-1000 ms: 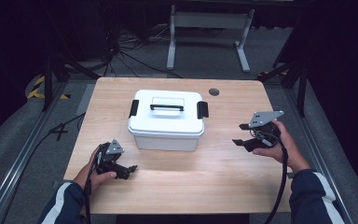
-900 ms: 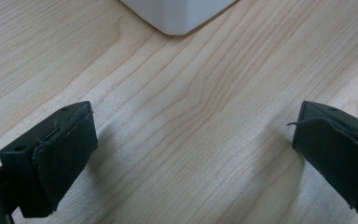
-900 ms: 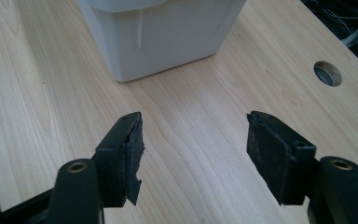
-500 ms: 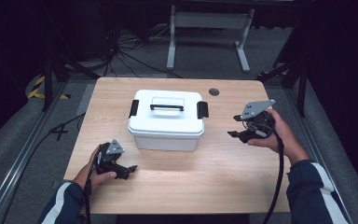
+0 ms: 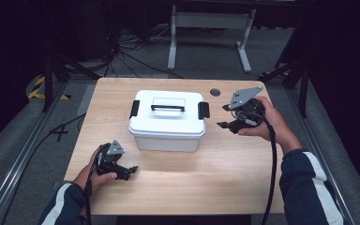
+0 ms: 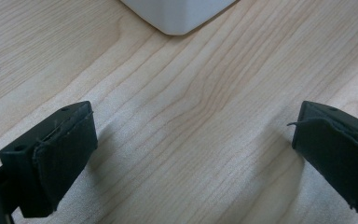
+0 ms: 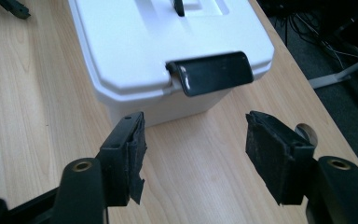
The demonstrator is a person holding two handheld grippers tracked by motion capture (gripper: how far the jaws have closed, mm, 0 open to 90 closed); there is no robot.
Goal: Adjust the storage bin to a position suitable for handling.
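Note:
A white lidded box (image 5: pixel 167 121) with a black top handle (image 5: pixel 168 107) and a black latch at each end stands mid-table. My right gripper (image 5: pixel 225 116) hovers open just right of the box, jaws pointed at the right-end latch (image 5: pixel 203 109). In the right gripper view that latch (image 7: pixel 212 73) lies closed just beyond my open gripper (image 7: pixel 196 154). My left gripper (image 5: pixel 132 169) rests low near the front left of the table, open and holding nothing. In the left gripper view its jaws stand wide over bare wood, with a corner of the box (image 6: pixel 179 14) ahead.
The wooden table (image 5: pixel 225 173) has a round grommet hole (image 5: pixel 214 92) at the back right. Beyond the table's far edge are cables and a metal stand (image 5: pixel 208 21) on the grey floor. Metal rails run along both sides.
My right gripper has moved up and toward the box's right end, from near the table's right edge. The left gripper has stayed where it was.

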